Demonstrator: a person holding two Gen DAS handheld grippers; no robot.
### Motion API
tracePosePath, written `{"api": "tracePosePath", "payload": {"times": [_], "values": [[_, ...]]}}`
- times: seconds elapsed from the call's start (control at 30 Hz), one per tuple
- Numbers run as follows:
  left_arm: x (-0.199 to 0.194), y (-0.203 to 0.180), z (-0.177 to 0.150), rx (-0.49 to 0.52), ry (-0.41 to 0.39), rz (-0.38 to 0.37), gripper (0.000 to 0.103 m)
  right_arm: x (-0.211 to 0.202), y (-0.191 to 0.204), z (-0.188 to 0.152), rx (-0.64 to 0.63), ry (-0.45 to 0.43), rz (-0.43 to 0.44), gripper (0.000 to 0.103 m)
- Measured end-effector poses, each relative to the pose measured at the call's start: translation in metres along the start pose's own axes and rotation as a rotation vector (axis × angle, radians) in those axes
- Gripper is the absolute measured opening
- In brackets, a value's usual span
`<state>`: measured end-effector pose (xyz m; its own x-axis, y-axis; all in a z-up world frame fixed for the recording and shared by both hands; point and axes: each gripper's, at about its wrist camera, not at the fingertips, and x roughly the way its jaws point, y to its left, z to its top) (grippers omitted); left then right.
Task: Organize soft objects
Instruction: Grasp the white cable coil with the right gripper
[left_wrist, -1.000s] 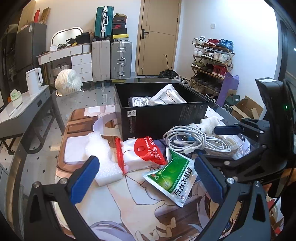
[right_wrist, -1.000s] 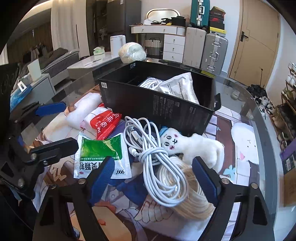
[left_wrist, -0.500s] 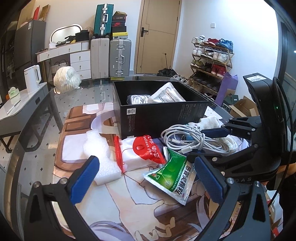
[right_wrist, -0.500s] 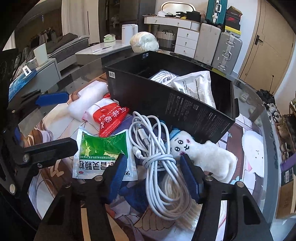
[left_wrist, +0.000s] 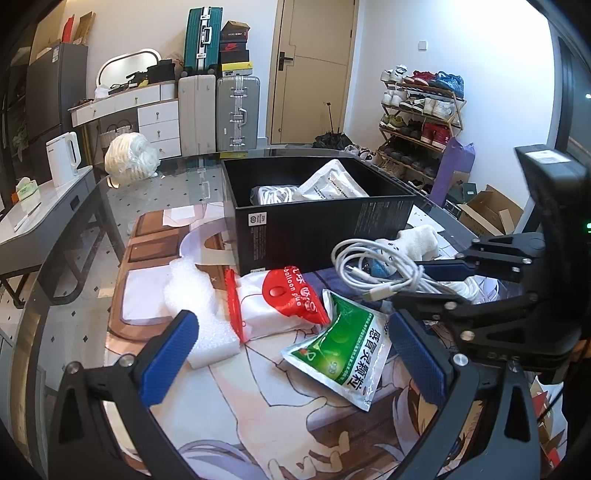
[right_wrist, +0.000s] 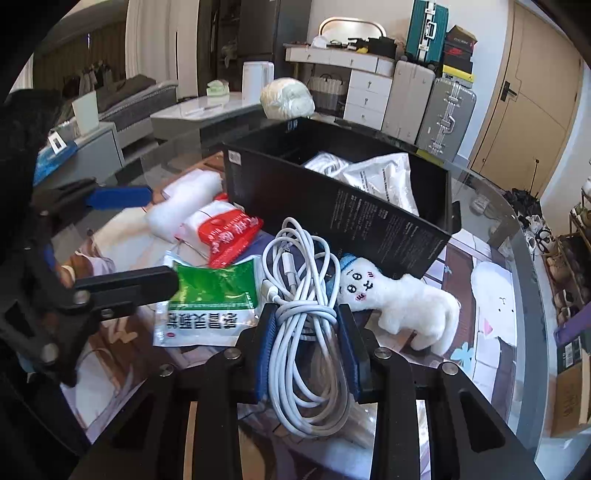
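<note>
Blue pads of the right hand-held gripper pinch the coiled white charging cable across its wrapped middle, loops spilling out ahead of and behind the fingers. Whether the coil is lifted or lies on the things beneath it is hard to judge from the wrist view. Just right of the cable lies the white plush toy with a drawn face and blue cap, its head touching the loops. To the left sits the green and white foil sachet with Chinese print, and beyond it the red and white plastic packet and a white foam wrap roll. Behind them all stands the open black cardboard box, holding a white plastic pouch and another white cable bundle.

The left hand-held gripper hovers with its blue fingers spread wide, gripping nothing, above the sachet and the illustrated mat that covers the glass desk.
</note>
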<state>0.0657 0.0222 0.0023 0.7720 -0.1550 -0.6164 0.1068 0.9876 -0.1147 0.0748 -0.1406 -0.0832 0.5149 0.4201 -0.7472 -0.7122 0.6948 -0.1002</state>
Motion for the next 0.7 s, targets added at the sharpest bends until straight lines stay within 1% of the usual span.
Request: {"api": "tracePosePath", "payload": {"times": [0.13, 0.33, 0.4, 0.5, 0.6, 0.7], "values": [[0.001, -0.002, -0.001, 0.015, 0.006, -0.010, 0.103, -0.021, 0.000, -0.004, 0.038, -0.053, 0.001, 0.032], [0.007, -0.011, 0.000, 0.062, 0.042, -0.013, 0.103, -0.049, -0.010, -0.010, 0.117, -0.117, 0.014, 0.032], [0.011, -0.016, 0.000, 0.088, 0.062, -0.019, 0.103, -0.054, -0.013, -0.012, 0.127, -0.125, 0.024, 0.032], [0.018, -0.024, 0.000, 0.135, 0.097, -0.019, 0.102, -0.061, -0.016, -0.012, 0.133, -0.134, 0.017, 0.032], [0.022, -0.036, -0.001, 0.196, 0.122, -0.042, 0.097, -0.065, -0.023, -0.015, 0.159, -0.136, 0.017, 0.032], [0.028, -0.045, -0.003, 0.244, 0.166, -0.075, 0.086, -0.071, -0.029, -0.016, 0.177, -0.145, 0.016, 0.032]]}}
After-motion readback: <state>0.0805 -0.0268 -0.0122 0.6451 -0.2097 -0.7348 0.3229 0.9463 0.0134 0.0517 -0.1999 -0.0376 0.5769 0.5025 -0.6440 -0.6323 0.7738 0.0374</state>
